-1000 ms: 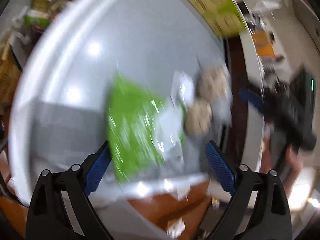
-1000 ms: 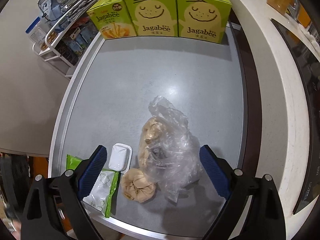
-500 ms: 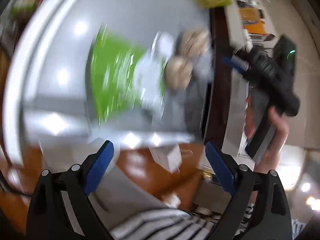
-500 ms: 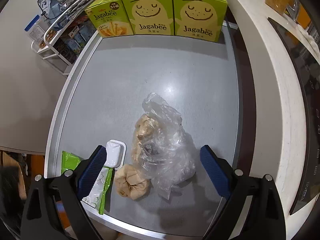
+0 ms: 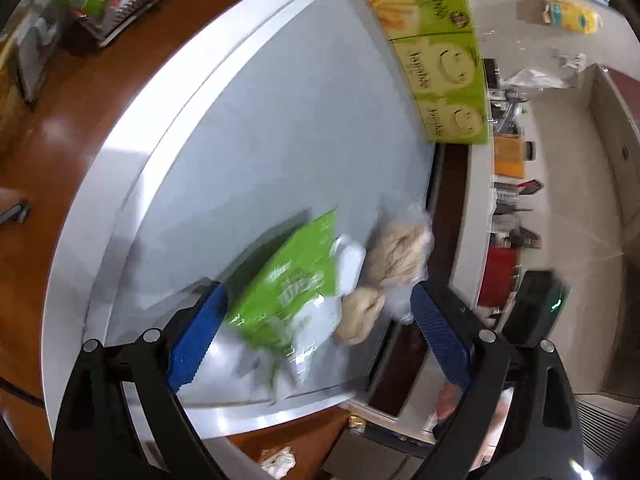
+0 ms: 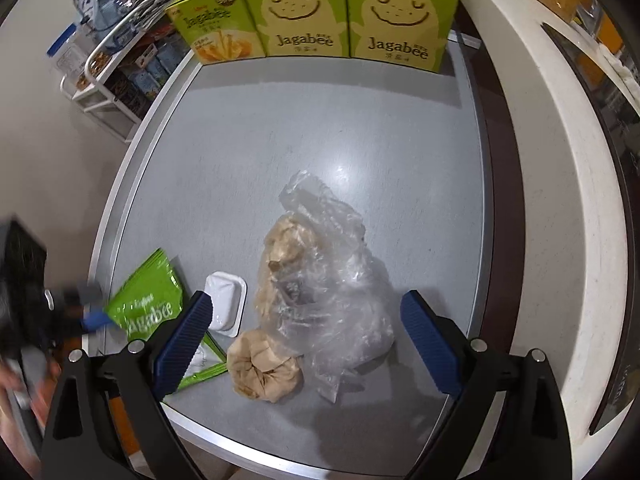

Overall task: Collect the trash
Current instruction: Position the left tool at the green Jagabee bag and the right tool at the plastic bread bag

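Jaws of right gripper (image 6: 304, 344) wide, pointing steeply down.

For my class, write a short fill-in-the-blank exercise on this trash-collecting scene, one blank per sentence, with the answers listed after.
1. At the back of the grey table stand ____ green snack boxes.
2. The small white tray lies between the crumpled plastic bag and the ____ snack packet.
3. The right claw hangs over the bag with its jaws ____.
4. The left claw holds ____.

Answers: three; green; open; nothing
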{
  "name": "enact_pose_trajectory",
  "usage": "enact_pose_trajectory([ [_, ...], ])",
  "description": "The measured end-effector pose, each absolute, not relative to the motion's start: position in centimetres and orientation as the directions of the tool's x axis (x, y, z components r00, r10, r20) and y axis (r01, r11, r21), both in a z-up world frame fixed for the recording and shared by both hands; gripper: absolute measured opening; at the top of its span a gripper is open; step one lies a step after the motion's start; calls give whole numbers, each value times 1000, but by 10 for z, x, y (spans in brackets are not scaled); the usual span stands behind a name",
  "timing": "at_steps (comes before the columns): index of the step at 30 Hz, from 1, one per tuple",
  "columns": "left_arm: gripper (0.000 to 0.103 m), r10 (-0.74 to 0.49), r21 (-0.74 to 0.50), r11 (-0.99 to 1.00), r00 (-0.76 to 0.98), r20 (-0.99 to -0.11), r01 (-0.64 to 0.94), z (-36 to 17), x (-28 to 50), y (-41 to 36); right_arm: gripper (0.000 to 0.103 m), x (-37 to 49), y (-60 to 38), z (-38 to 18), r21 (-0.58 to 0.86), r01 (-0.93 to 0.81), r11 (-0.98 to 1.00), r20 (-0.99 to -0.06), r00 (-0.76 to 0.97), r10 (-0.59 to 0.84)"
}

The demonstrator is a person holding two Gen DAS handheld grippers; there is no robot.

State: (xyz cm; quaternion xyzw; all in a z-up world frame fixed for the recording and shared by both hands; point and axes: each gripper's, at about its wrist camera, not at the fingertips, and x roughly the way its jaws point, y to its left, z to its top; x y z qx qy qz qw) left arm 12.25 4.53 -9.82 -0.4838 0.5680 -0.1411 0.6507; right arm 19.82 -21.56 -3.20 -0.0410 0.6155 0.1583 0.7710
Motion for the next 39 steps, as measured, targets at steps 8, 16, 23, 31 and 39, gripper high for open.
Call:
enact_pose_trajectory([
  [8, 94, -553, -594, 765, 219, -804, -248, -76, 113, 3, 94, 200, -198, -39, -60, -331, 942, -966, 256, 28],
  [16, 94, -410, -479, 823, 266, -873, -306, -83, 104, -30, 94, 209, -177, -45, -147, -368, 918, -959, 281, -41],
  [23, 94, -177, -181, 984, 212, -961, 3, -83, 119, -53, 94, 208, -178, -47, -149, -378, 914, -961, 275, -43],
  [31, 94, -9, 22, 989, 207, -978, 147, -80, 133, -17, 94, 204, -184, -59, -106, -367, 924, -975, 220, -24],
  [39, 94, -234, -211, 968, 195, -952, 134, -61, 130, -3, 98, 202, -183, -61, -108, -381, 918, -976, 218, -24],
])
